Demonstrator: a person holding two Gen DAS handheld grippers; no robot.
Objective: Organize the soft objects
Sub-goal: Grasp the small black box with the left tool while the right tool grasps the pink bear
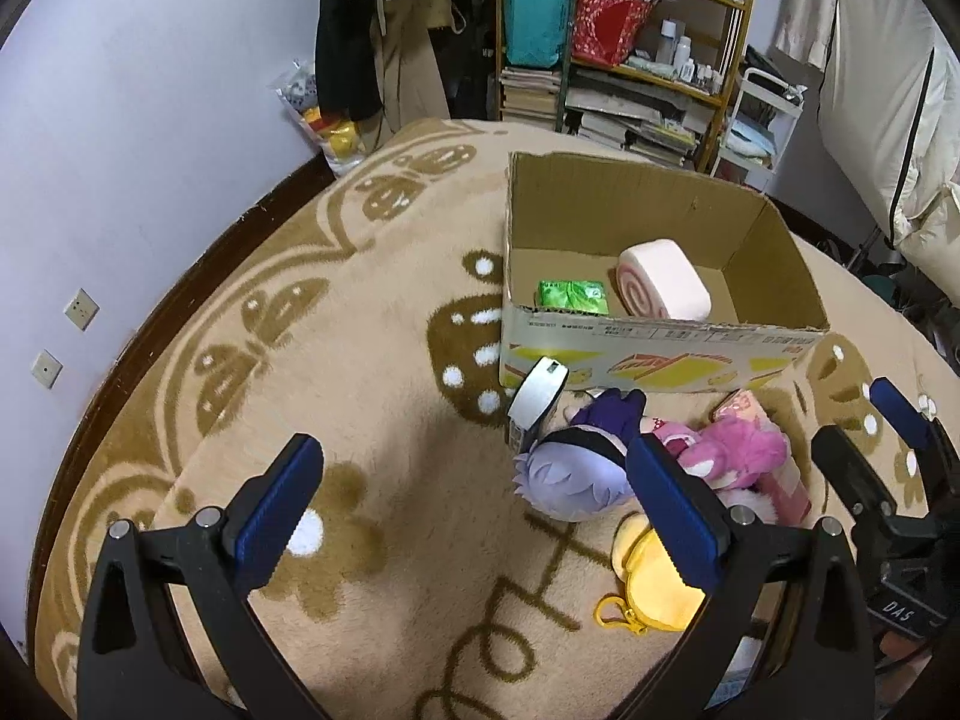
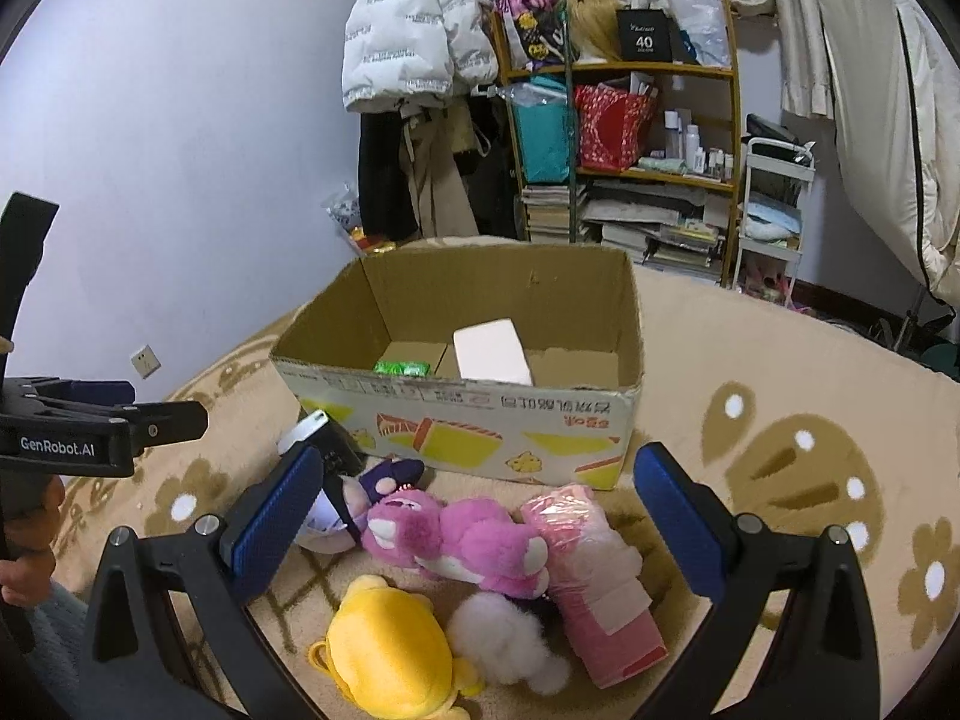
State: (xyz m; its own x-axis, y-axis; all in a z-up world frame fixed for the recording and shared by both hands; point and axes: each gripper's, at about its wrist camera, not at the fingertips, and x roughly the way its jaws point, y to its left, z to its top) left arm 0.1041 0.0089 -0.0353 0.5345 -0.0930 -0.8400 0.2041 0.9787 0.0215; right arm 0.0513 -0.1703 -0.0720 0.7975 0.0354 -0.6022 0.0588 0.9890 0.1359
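Blanket-top plush toys [image 2: 462, 546] lie between the right gripper's [image 2: 474, 516] spread fingers.

A pale lilac wall [image 1: 150, 120] with a dark skirting board carries two sockets [image 1: 81, 308]. The floor is covered by a beige rug [image 1: 372, 420] with brown butterflies and flowers. At the back a wooden shelf [image 2: 624, 138] holds bags, bottles and stacked books. Beside it hang a white jacket [image 2: 408, 36] and dark clothes. A white cart [image 2: 774, 210] and cream bedding [image 2: 870, 90] stand at right.
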